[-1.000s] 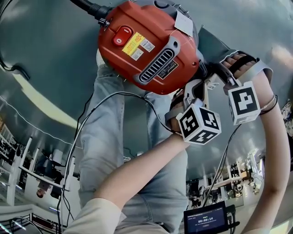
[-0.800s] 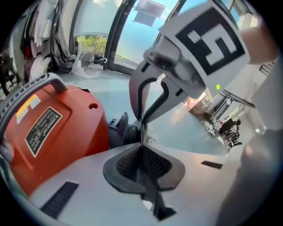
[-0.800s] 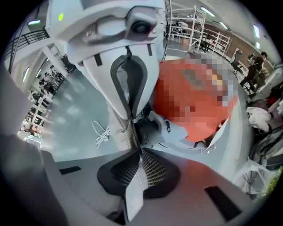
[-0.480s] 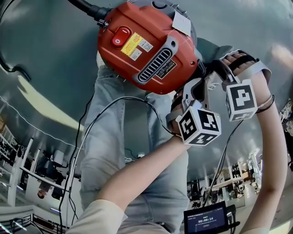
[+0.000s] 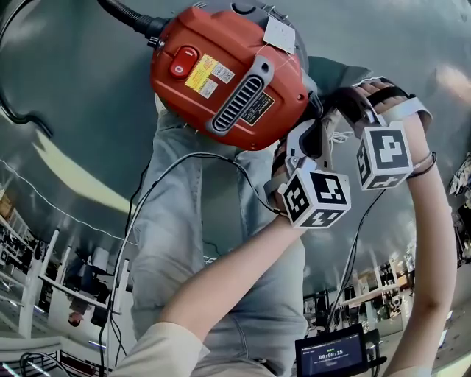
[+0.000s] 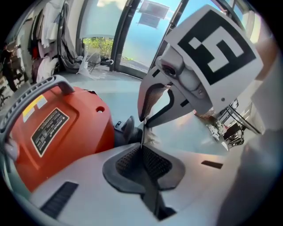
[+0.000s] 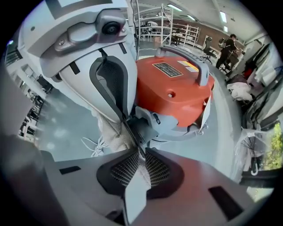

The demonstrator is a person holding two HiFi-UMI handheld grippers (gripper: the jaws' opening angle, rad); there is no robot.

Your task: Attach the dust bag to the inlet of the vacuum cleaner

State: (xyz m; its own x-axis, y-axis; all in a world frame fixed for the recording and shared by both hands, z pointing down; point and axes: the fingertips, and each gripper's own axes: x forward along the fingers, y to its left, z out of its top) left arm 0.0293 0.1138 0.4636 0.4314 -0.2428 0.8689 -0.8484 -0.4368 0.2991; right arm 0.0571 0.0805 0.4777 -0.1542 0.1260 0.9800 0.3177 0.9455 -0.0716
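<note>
The red vacuum cleaner (image 5: 228, 74) lies on the floor ahead of my knees; it also fills the left of the left gripper view (image 6: 53, 128). Its grey inlet (image 7: 152, 121) faces both grippers. The white woven dust bag (image 7: 112, 132) hangs beside that inlet. My right gripper (image 7: 140, 161) is shut on a fold of the bag's cloth. My left gripper (image 6: 142, 150) is shut too, with a thin pale edge of the bag between its pads. In the head view the left gripper (image 5: 309, 143) and right gripper (image 5: 338, 110) meet at the vacuum's right side, their tips hidden behind it.
A black hose (image 5: 125, 15) leaves the vacuum's top left. A thin black cable (image 5: 184, 158) loops over my jeans (image 5: 176, 243). A small screen (image 5: 331, 353) sits at the bottom edge. Shelving and a person (image 7: 230, 44) stand far off.
In the head view the vacuum and both grippers have slid slightly up and left. The right gripper's marker cube has rolled a little. Both grippers stay shut at the inlet.
</note>
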